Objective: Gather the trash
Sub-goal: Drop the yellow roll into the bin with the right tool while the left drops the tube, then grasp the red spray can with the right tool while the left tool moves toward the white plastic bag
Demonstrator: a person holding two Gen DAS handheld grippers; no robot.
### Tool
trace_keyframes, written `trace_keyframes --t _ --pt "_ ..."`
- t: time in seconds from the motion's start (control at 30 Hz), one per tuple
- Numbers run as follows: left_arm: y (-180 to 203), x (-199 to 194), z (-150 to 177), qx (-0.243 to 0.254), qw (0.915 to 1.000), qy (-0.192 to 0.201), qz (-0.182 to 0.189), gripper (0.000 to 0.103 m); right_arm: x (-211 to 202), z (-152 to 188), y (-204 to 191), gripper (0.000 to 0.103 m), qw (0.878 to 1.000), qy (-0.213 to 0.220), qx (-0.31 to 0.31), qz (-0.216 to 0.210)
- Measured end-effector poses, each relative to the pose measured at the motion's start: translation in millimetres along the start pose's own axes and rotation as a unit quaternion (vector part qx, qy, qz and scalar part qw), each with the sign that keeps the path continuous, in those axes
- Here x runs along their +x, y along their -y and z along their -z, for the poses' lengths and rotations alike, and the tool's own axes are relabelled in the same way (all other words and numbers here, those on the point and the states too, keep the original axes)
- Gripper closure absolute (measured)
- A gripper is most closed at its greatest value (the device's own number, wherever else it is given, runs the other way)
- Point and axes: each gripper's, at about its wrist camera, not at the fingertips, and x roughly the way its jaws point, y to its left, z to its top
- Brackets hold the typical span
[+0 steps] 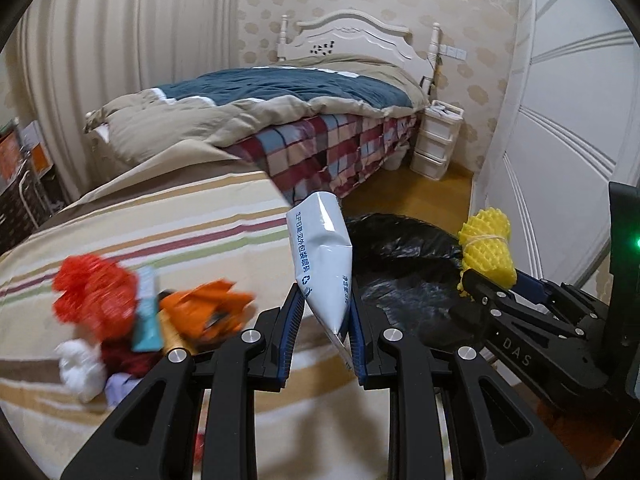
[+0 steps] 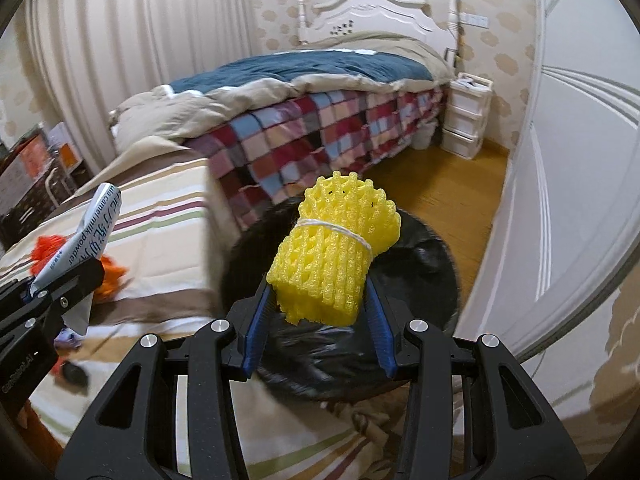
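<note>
a striped bedspread [image 1: 168, 216] is seen filling the left of both views, and beyond its edge the floor is taken up by a bin lined with a black bin bag [image 1: 404, 264], evidently set there so trash can be dropped straight in

on the bedspread a heap of uncollected litter is left: a red foam net [image 1: 94, 292], an orange wrapper [image 1: 212, 308], white crumpled tissue [image 1: 80, 368]

the left gripper [image 1: 324, 316] is closed narrowly on a white milk powder sachet [image 1: 322, 256], pinched at its lower end so that the rest stands up above the pads, near the bag's edge

the right gripper [image 2: 320, 304] is clamped somewhat wider on a yellow foam fruit net [image 2: 336, 252], tied with a band; it is held over the bag's mouth, judged ready for release
</note>
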Motion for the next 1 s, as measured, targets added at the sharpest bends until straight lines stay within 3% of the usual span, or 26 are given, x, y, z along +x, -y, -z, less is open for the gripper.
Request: trace_keyframes --t 0.33,0.47,0.77,1.0 --pt "32.7 49.8 -17.2 0.039 0.999 -0.02 -0.004 0.075 29.0 -10.6 28.5 0.058 1.0 -0.016 0.018 0.015" --pt "36.7 57.1 -12.2 0.047 0.9983 -0.021 -0.029 0.035 36.6 -9.2 34.1 0.044 0.999 -0.018 0.023 0.03" --pt "15.4 42.1 1.0 0.02 0.998 -0.03 -0.051 0.028 32.8 -0.7 37.2 0.04 0.998 -0.021 0.037 0.042" --pt "-8.8 14.9 14.8 -0.004 0.9976 -0.035 -0.059 0.027 13.0 9.7 11.2 0.038 0.999 -0.016 0.025 0.018"
